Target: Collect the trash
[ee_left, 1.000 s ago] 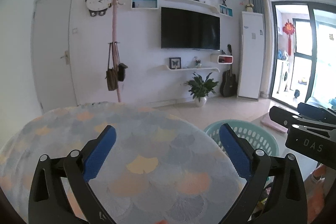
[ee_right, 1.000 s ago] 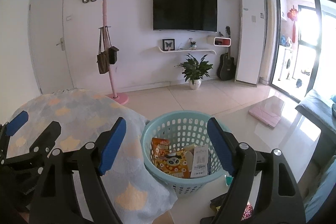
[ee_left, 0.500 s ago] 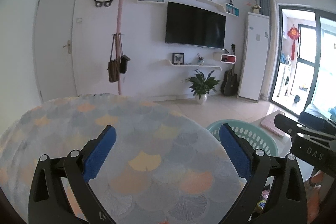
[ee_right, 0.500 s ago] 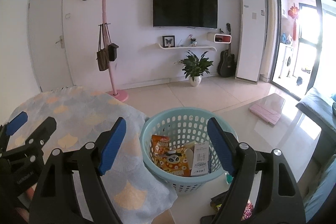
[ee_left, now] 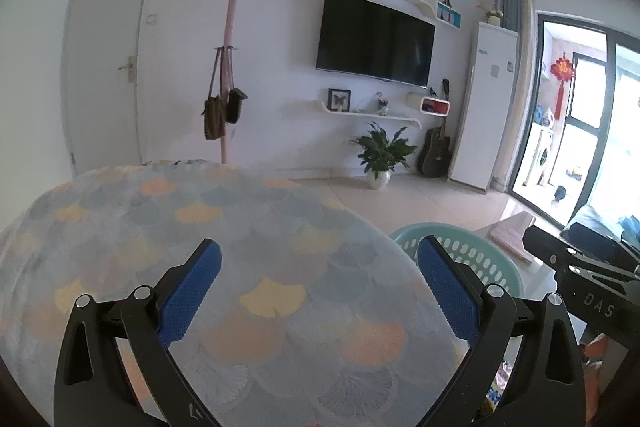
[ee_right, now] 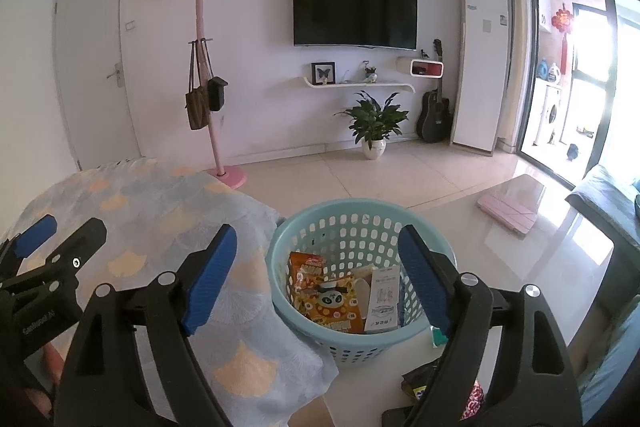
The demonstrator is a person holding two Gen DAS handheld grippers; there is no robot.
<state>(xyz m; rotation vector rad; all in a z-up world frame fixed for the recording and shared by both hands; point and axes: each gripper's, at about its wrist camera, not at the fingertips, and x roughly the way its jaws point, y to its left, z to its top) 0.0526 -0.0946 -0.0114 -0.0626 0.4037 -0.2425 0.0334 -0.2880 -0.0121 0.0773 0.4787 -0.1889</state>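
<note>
Left hand-held gripper (ee_left: 318,281): jaws apart, empty, over table (ee_left: 168,227).
Right hand-held gripper (ee_right: 316,271): jaws apart, empty.
Basket (ee_right: 280,263): 12 o'clock of right hand-held gripper, holding wrappers (ee_right: 328,297).

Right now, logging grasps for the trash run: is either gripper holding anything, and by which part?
Nothing is held. The left gripper and right gripper are both open and empty.

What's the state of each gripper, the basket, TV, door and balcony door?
left gripper: open, empty, over the cloth
right gripper: open, empty, over the basket
basket: upright, part filled with wrappers and a paper
TV: off
door: shut
balcony door: cannot tell
</note>
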